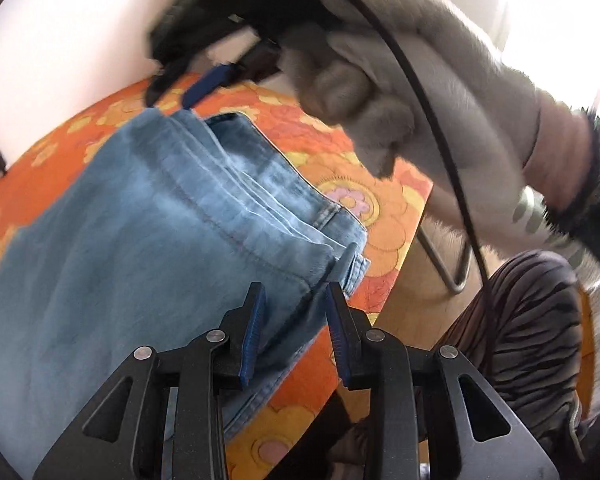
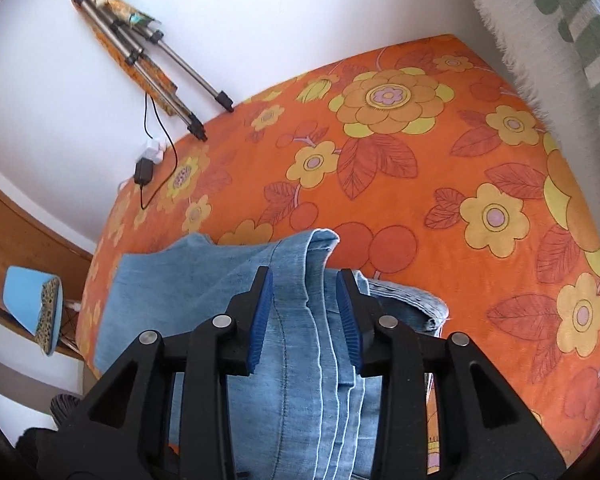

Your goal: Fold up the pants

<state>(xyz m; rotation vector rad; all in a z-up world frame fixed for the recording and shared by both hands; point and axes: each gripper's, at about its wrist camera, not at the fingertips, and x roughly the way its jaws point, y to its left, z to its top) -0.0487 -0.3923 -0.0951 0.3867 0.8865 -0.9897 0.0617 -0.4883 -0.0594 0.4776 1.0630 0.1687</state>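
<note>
Light blue jeans (image 1: 140,220) lie folded in stacked layers on an orange flowered cover (image 1: 380,208). My left gripper (image 1: 296,296) hovers over their near edge by the waistband, jaws apart, denim beneath the gap and neither pad pressing. A grey-gloved hand (image 1: 380,80) holds my right gripper (image 1: 170,98), blurred, at the jeans' far edge. In the right wrist view that right gripper (image 2: 304,280) stands open above the stepped layers of the jeans (image 2: 292,340), pads clear of the cloth on the cover (image 2: 420,160).
A folded tripod (image 2: 152,68) leans on the white wall, with a charger and cable (image 2: 144,170) below it. A blue lampshade (image 2: 32,304) sits at the left. A fringed white cloth (image 2: 540,40) hangs at the right. A person's striped trouser leg (image 1: 532,320) and a metal leg (image 1: 452,276) stand past the cover's edge.
</note>
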